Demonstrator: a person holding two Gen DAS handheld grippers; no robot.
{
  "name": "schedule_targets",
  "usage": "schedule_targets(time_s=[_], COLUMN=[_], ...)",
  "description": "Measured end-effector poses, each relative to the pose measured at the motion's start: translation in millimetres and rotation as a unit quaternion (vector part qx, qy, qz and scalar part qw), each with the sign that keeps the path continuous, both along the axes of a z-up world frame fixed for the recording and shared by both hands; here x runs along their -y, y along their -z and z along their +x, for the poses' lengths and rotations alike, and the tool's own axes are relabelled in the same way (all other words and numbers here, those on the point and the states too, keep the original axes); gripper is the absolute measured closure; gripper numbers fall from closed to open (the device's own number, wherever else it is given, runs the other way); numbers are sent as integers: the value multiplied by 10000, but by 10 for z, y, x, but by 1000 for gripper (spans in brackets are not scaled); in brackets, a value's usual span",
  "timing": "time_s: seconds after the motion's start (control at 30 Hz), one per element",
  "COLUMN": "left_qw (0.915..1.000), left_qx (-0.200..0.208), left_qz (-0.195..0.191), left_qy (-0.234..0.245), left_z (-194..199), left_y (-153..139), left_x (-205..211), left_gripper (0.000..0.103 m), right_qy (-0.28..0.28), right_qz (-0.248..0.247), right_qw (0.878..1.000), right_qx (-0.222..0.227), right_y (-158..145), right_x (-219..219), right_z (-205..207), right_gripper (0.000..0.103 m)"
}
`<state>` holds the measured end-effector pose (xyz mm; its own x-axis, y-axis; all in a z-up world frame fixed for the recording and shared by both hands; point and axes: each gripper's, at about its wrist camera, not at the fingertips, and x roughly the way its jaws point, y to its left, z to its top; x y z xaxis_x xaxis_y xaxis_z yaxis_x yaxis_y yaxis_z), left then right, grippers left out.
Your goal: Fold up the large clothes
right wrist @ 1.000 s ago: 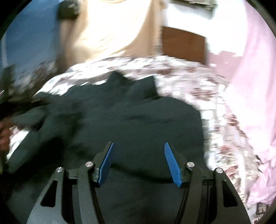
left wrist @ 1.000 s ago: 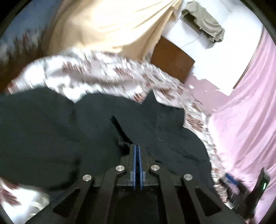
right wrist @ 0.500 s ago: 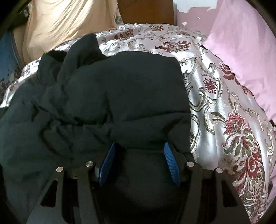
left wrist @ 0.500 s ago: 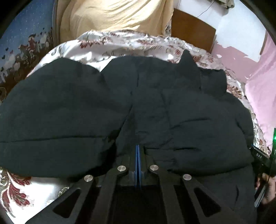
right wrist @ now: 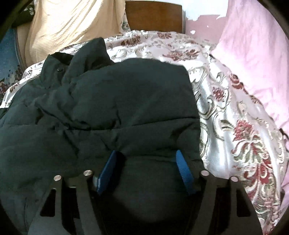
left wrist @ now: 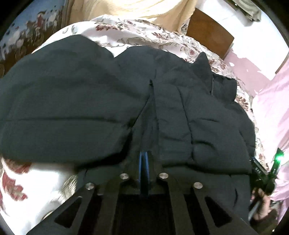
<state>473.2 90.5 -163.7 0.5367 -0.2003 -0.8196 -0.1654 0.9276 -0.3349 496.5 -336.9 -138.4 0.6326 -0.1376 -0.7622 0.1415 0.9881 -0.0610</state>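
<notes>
**Dark jacket laid on bed, both tools letting go**

Progress: the dark padded jacket (left wrist: 112,108) lies spread over the floral bedspread (right wrist: 234,126), bulky and still rumpled. In the left wrist view 2 lobes of it meet along a seam running toward 12 o'clock; the collar end (right wrist: 90,54) bunches at 11 o'clock in the right wrist view. Judgement: 1 fold or a lay-down looks done; smoothing and at least 1 more fold remain. Final shape not reached.

Tools: left tool (left wrist: 144,162), pads almost together and just starting to part, with a thin pinch of jacket fabric apparently still between them. Right tool (right wrist: 146,168) has its jaws opening; jacket cloth sits between the pads but is not clamped.

Edges and room: jacket's right edge is straight, bedspread bare beyond it toward 3 o'clock up to the pink sheet (right wrist: 252,54). Cream cloth (right wrist: 72,23) and wooden headboard (right wrist: 153,16) close off 12 o'clock. In the left wrist view, bare bedspread at 8 o'clock; the right hand (left wrist: 261,202) holds its device at 4 o'clock, near the jacket's edge.
</notes>
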Motion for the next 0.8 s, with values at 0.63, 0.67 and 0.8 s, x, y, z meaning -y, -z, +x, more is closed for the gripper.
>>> schedule_targets(time_s=[0.63, 0.67, 0.8], left_qw=[9619, 9535, 9189], left_qx=[450, 498, 597], left_qz=[-1420, -1542, -2113], left_qy=[-2291, -2540, -3277], left_z=[-1347, -1402, -1465], left_y=[-198, -162, 66], left_x=[-1945, -2101, -2606], left_gripper=[12, 12, 10], right_qy=[-2137, -2205, -2357], right_qz=[-54, -55, -339], right_qw=[9745, 9731, 9688], right_qx=[680, 659, 691], right_y=[-593, -574, -511], right_x=[-2316, -2451, -2902], right_z=[-249, -235, -245], right_gripper=[25, 25, 25])
